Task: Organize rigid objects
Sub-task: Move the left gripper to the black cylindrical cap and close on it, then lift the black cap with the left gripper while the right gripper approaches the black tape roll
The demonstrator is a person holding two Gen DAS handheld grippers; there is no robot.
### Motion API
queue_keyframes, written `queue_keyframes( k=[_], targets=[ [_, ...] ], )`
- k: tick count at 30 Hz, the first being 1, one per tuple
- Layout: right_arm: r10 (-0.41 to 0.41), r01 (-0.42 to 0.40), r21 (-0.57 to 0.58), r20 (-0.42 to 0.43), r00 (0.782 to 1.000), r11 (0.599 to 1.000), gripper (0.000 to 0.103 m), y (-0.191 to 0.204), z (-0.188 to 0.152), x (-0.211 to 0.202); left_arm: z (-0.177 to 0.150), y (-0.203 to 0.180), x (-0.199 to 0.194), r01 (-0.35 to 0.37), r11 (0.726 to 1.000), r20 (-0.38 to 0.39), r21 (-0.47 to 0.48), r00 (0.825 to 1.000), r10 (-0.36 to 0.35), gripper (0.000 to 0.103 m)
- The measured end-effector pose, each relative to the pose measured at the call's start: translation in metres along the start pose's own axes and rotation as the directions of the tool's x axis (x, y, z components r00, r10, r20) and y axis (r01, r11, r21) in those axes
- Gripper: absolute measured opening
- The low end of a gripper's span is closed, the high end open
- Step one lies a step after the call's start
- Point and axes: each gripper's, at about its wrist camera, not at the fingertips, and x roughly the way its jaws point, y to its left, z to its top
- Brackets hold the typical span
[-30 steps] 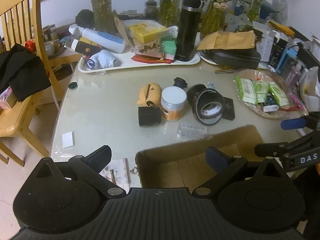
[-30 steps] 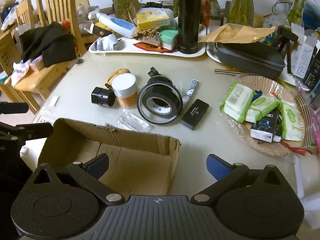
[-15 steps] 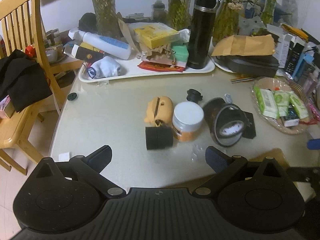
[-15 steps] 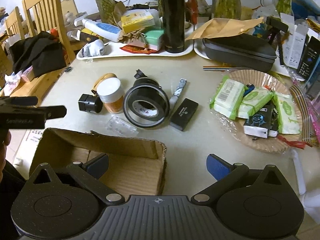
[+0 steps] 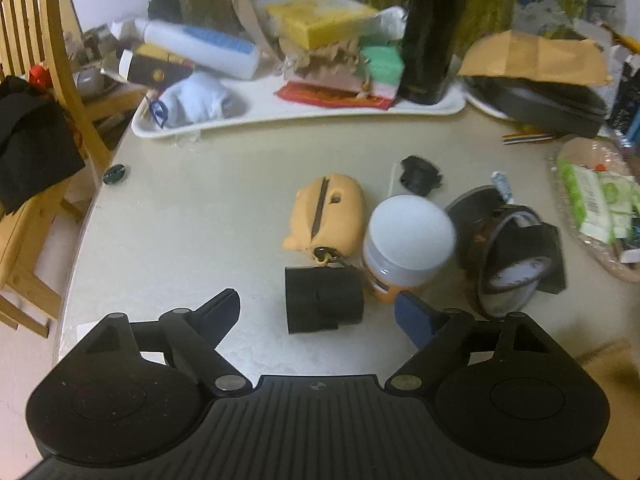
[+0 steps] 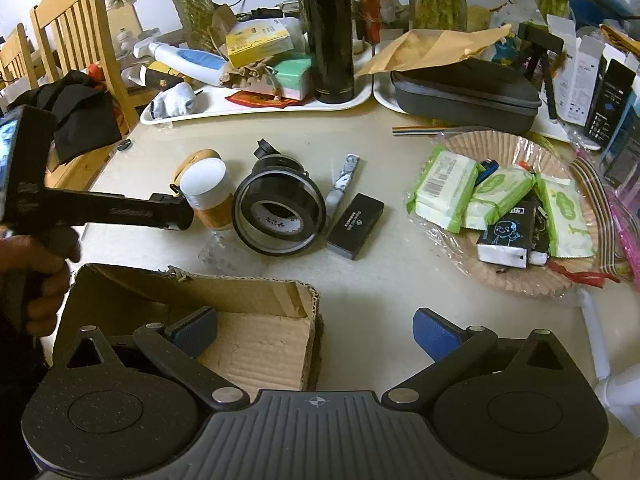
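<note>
My left gripper [image 5: 318,314] is open and empty, its fingers either side of a small black cylinder [image 5: 323,299] lying on the table. Behind the cylinder lie a tan pouch [image 5: 325,216], a white-lidded jar [image 5: 408,242] and a black tape roll [image 5: 506,254]. In the right wrist view the left gripper [image 6: 176,216] reaches in from the left beside the jar [image 6: 208,194] and tape roll [image 6: 280,214]. My right gripper [image 6: 314,334] is open and empty over the near right corner of an open cardboard box [image 6: 256,344]. A black rectangular case [image 6: 355,221] lies right of the tape.
A white tray [image 6: 260,106] with a tall black flask [image 6: 327,32], bottles and boxes stands at the back. A paper-lined basket [image 6: 516,280] of wipe packs is at the right. A dark zip case [image 6: 464,92] is behind it. A wooden chair [image 5: 52,92] with black cloth stands left.
My left gripper has moved forward and down over the table, from above the box to the black cylinder. My right gripper has shifted slightly; the box stays below it.
</note>
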Motion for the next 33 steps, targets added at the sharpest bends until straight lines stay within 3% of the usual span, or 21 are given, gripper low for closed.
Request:
queue_keyframes(
  k=[4, 8, 16, 33],
  targets=[
    [-0.002, 0.002, 0.006, -0.002, 1.0, 1.0, 0.103, -0.002, 0.0, 0.0, 0.002, -0.001, 0.013, 0.012, 1.0, -0.033, -0.002, 0.999, -0.012, 0.083],
    [-0.003, 0.003, 0.01, -0.001, 1.0, 1.0, 0.103, -0.001, 0.0, 0.0, 0.004, 0.0, 0.02, 0.034, 0.999, -0.077, -0.012, 0.996, -0.034, 0.044],
    [-0.007, 0.007, 0.016, 0.003, 1.0, 1.0, 0.103, -0.002, 0.001, 0.0, 0.002, 0.005, 0.006, 0.056, 0.998, -0.04, -0.041, 0.998, -0.057, 0.044],
    [0.002, -0.004, 0.031, 0.05, 0.999, 0.999, 0.103, -0.003, 0.007, 0.001, -0.007, 0.012, -0.046, 0.113, 0.994, 0.047, -0.012, 0.993, -0.112, 0.044]
  ],
)
